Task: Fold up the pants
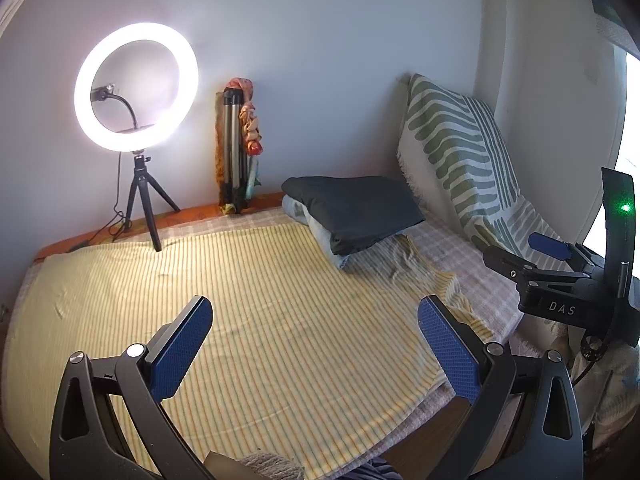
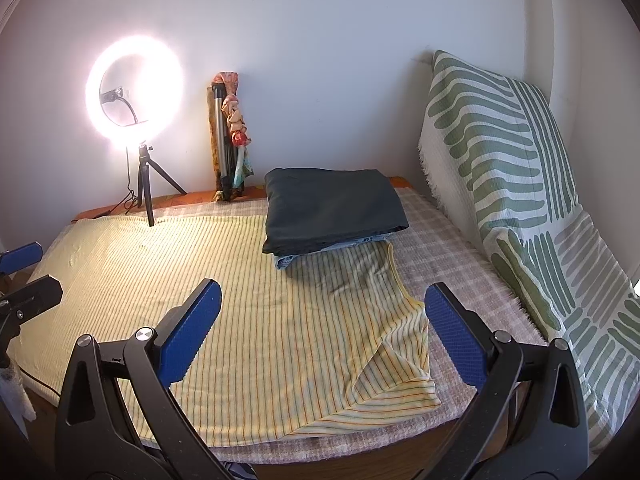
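A pale wall backs a low bed [image 2: 448, 240] covered by a pink checked spread, with a yellow striped sheet [image 2: 248, 320] laid over most of it. The sheet's right edge is rumpled, and one near corner is turned over on itself. At the far left a lit ring light [image 1: 136, 88] stands on a small black tripod [image 1: 140, 204] whose feet rest at the sheet's far edge. Just right of it, a folded tripod [image 1: 234, 148] wrapped in patterned cloth leans against the wall. A cushion with a green leaf-pattern cover [image 2: 512, 184] is propped upright along the right side.

The pants sit at the far right of the bed: dark folded pants [image 2: 334, 208] lie on top of a folded pair of blue jeans [image 2: 288, 260], the stack partly on the sheet's far right edge.

The left gripper [image 1: 316, 344] hangs over the near middle of the sheet, its blue-padded fingers [image 1: 180, 348] spread wide with nothing between them. The right gripper [image 2: 324, 332] hangs over the sheet's near right corner, likewise spread wide and holding nothing. Both are well apart from the stack.
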Tool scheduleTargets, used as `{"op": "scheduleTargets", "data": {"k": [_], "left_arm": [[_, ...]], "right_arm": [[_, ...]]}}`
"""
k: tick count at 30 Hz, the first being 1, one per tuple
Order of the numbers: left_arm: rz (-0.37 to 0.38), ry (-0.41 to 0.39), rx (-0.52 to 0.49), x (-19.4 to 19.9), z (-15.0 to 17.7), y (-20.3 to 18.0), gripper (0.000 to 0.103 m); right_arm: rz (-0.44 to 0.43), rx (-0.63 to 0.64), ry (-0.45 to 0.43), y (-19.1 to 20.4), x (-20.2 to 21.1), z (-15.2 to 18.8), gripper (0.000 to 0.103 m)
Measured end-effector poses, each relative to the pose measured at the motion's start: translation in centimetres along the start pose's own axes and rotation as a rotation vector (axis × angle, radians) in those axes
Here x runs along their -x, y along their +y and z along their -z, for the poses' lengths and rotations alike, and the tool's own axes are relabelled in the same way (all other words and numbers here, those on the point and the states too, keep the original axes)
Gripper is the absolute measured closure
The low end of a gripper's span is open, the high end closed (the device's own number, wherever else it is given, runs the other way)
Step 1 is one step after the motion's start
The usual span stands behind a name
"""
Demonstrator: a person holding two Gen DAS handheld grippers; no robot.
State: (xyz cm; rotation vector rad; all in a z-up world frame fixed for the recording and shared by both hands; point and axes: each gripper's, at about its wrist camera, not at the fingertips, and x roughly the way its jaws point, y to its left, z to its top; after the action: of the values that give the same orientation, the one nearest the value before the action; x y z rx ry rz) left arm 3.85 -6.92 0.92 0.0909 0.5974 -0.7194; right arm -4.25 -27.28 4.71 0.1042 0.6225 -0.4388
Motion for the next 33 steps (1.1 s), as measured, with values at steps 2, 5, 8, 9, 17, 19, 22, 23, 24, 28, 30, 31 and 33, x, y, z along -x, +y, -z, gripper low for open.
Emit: {"op": "scheduleTargets", "data": {"k": [2, 5, 8, 9, 17, 19, 22, 23, 24, 28, 30, 31, 33], "left_arm": [[0.000, -0.001, 0.002, 0.04, 0.01, -0.01, 0.001], [0.004, 0.001, -0.001, -0.02, -0.08, -0.03, 0.001], [0.004, -0.001, -0.005, -0.01, -0.15, 0.01, 0.001], [0.004, -0.003, -0.008, 0.07, -0.12, 0.00, 0.001], [0.007, -0.001, -0.017, 0.07, -0.09, -0.01, 0.001], [0.009, -0.001, -0.018, 0.04, -0.08, 0.02, 0.001], [0.008, -0.002, -0.017, 0.03, -0.08, 0.04, 0.001], [0.010, 0.000, -0.017, 0.02, -0.09, 0.07, 0.001], [0.011, 0.000, -0.017, 0.01, -0.07, 0.05, 0.001], [0.009, 0.006, -0.023, -0.11, 0.02, 0.00, 0.001], [0.009, 0.007, -0.026, -0.10, 0.09, -0.04, 0.001], [0.010, 0.006, -0.027, -0.08, 0.10, -0.02, 0.001], [0.011, -0.016, -0.031, 0.10, 0.20, -0.03, 0.001]], "right_arm": [[0.000, 0.001, 0.002, 0.04, -0.04, 0.10, 0.000], [-0.002, -0.001, 0.000, 0.07, -0.05, 0.10, 0.000], [-0.004, -0.001, -0.002, 0.14, -0.08, 0.16, 0.000], [-0.003, 0.000, -0.002, 0.16, -0.07, 0.18, 0.000], [-0.005, -0.001, -0.001, 0.14, -0.05, 0.11, 0.000], [-0.004, -0.002, -0.001, 0.15, -0.04, 0.13, 0.000], [-0.005, -0.001, 0.000, 0.14, -0.02, 0.15, 0.000], [-0.006, 0.001, 0.000, 0.19, -0.04, 0.11, 0.000], [-0.007, 0.002, 0.001, 0.24, -0.09, 0.06, 0.000], [-0.012, 0.002, 0.004, 0.46, -0.16, -0.04, 0.000], [-0.015, -0.001, 0.005, 0.46, -0.17, -0.06, 0.000], [-0.016, -0.001, 0.006, 0.52, -0.18, -0.06, 0.000], [-0.018, 0.001, 0.008, 0.63, -0.25, -0.05, 0.000]]}}
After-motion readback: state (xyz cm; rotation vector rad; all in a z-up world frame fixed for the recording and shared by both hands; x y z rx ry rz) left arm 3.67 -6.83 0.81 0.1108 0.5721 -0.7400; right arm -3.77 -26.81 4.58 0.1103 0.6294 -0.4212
